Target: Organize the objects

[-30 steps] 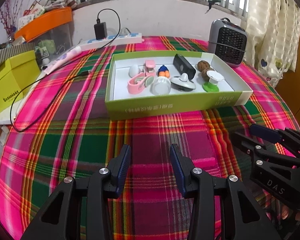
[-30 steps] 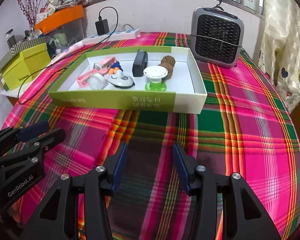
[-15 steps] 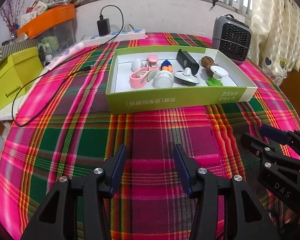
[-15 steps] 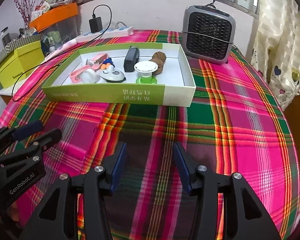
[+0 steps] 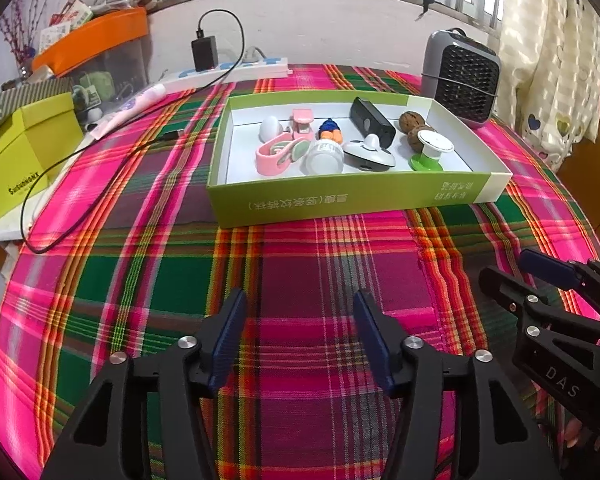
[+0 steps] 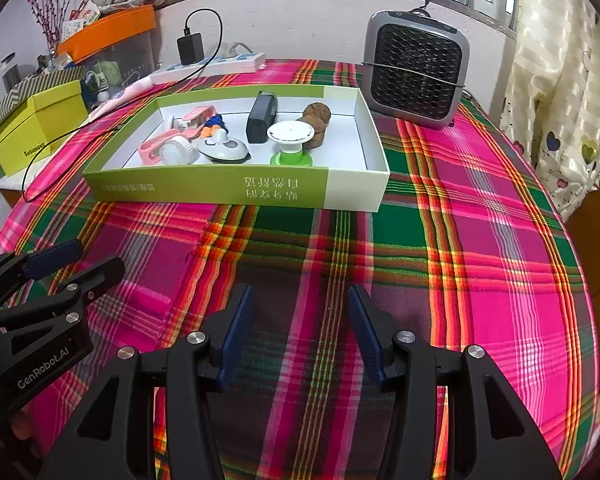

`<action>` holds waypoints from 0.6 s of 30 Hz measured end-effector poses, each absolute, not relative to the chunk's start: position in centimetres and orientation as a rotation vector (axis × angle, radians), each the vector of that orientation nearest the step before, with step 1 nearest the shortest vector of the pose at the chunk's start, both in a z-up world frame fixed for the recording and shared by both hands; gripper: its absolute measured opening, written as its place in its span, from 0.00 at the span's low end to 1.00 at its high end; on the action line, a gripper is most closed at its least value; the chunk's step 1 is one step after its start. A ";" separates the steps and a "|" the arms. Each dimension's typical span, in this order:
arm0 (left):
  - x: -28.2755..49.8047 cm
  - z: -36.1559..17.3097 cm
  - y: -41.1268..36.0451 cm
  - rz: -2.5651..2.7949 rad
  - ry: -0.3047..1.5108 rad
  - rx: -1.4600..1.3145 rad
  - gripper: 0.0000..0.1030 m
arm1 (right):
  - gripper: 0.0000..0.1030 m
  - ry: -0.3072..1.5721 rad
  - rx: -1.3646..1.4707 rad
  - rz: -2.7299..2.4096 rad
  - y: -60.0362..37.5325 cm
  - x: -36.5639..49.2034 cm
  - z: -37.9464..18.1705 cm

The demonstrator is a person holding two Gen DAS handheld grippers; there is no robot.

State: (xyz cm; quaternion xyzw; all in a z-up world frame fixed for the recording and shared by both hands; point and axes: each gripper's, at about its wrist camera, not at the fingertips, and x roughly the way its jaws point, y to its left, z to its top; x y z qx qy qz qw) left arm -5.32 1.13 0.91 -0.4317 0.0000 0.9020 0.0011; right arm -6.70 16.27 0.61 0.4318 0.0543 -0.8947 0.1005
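Observation:
A shallow green box (image 5: 352,198) (image 6: 204,190) sits on the plaid tablecloth. It holds several small items: a pink clip (image 5: 278,154), a white egg shape (image 5: 270,128), a black case (image 5: 372,120) (image 6: 261,117), two walnuts (image 5: 410,122) (image 6: 317,114), a green-and-white stand (image 5: 430,152) (image 6: 291,142) and a grey-white spinner (image 5: 370,152) (image 6: 223,148). My left gripper (image 5: 300,330) is open and empty over the cloth, in front of the box. My right gripper (image 6: 300,322) is open and empty too, to its right.
A grey heater (image 5: 462,78) (image 6: 416,70) stands behind the box at right. A power strip (image 5: 236,70) with charger and black cable (image 5: 72,200) lies at the back left. A yellow-green box (image 5: 20,160) and an orange bin (image 5: 92,38) stand at left.
Both grippers have drawn back and risen a little from the box, so it looks farther and smaller in view. Both stay open and empty.

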 end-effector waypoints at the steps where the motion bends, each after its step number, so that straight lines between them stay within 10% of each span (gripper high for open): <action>1: -5.4 0.9 1.2 2.832 0.007 -1.357 0.57 | 0.49 0.160 1.276 -2.644 16.3 -6.7 0.6; 18: -5.4 0.9 1.0 2.833 0.004 -1.359 0.58 | 0.49 0.159 1.276 -2.644 16.3 -6.7 0.6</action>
